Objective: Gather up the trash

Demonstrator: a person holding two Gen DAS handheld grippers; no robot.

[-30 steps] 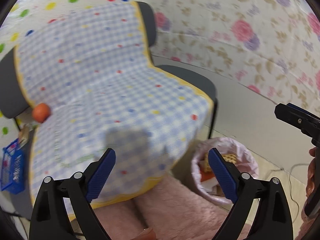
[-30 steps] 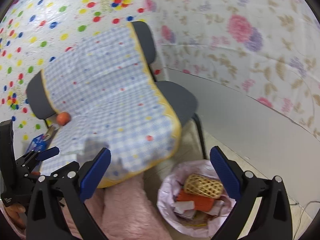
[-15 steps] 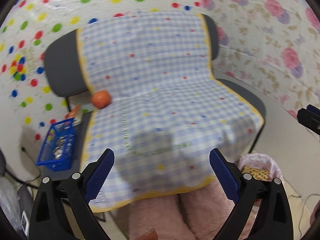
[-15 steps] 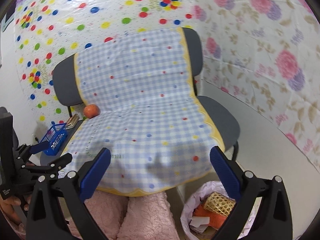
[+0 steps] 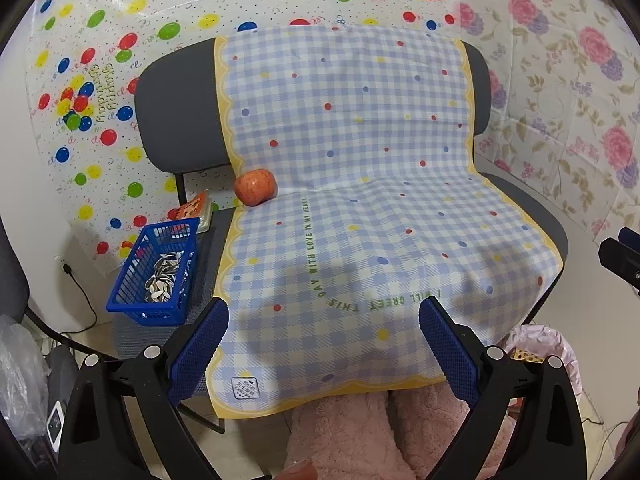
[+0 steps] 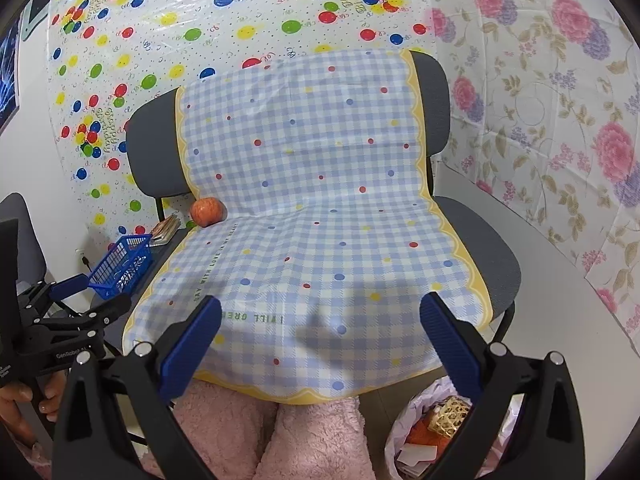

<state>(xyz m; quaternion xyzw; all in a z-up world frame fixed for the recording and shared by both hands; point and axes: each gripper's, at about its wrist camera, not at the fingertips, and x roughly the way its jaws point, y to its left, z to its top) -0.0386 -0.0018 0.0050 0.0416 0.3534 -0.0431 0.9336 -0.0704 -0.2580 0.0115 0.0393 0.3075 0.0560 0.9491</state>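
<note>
both tongs [image 5: 324, 340] [image 6: 320, 332] gaping, empty; view swung from trash bag [image 6: 404, 432] toward chair [image 5: 168, 120].

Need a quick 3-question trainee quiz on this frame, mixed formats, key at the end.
1. True or false: the apple lies inside the blue basket.
2. Which holds trash already? A) the blue basket B) the bin with the pink bag C) the checked cloth
3. Fill in: both the left gripper and the right gripper have their jaws ____.

Key: 1 false, it rests on the cloth at the seat's back corner; 2 B; 3 open.
</note>
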